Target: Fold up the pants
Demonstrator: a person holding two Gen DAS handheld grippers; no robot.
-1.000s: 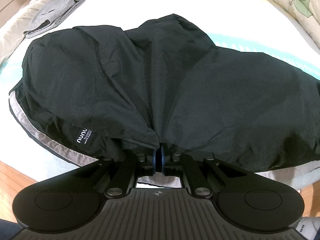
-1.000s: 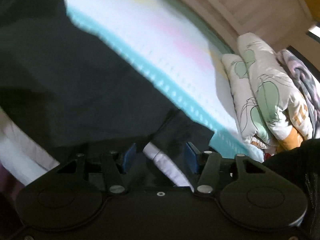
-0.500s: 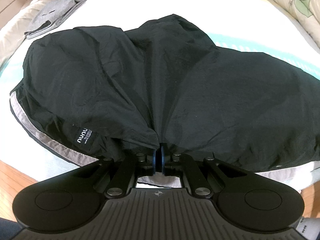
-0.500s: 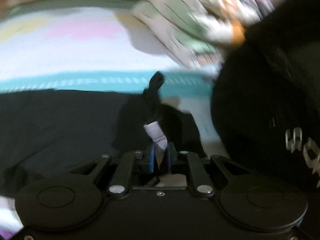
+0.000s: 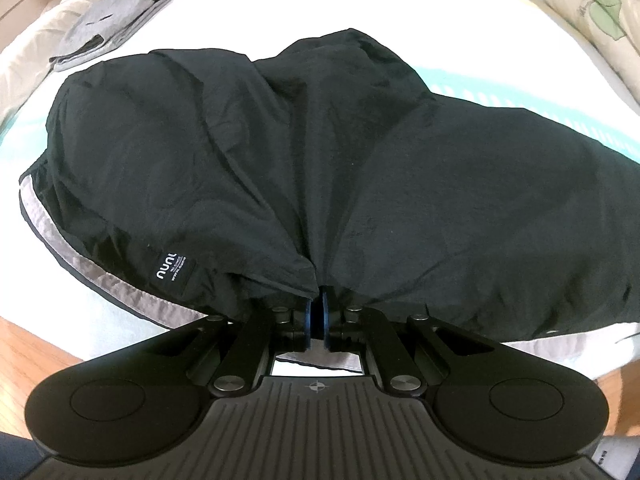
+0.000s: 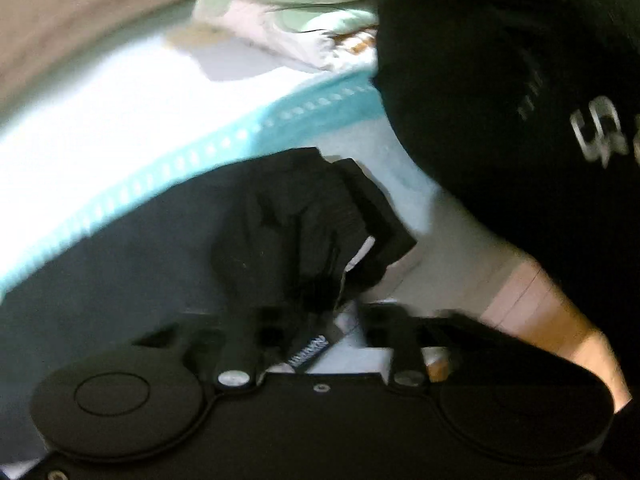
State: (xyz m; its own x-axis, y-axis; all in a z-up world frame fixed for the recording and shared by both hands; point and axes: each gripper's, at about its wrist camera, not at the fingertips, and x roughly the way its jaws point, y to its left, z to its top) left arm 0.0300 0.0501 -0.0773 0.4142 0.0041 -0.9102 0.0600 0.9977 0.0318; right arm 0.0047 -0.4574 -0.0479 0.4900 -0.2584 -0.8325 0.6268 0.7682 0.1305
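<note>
Black pants (image 5: 320, 168) with a grey inner waistband lie spread on a white bed sheet, bunched toward the near edge. My left gripper (image 5: 316, 308) is shut on a fold of the pants at the near edge. In the blurred right wrist view, my right gripper (image 6: 320, 312) is shut on a bunched end of the pants (image 6: 304, 232) with a white inner label showing between the jaws.
A folded grey garment (image 5: 120, 12) lies at the far left of the bed. Leaf-print pillows (image 5: 592, 4) sit at the far right. A teal stripe (image 6: 160, 184) crosses the sheet. The person's black shirt (image 6: 520, 100) fills the right.
The right gripper closed on the pants end and swung toward the person, lifting the cloth. The left gripper stayed shut and still.
</note>
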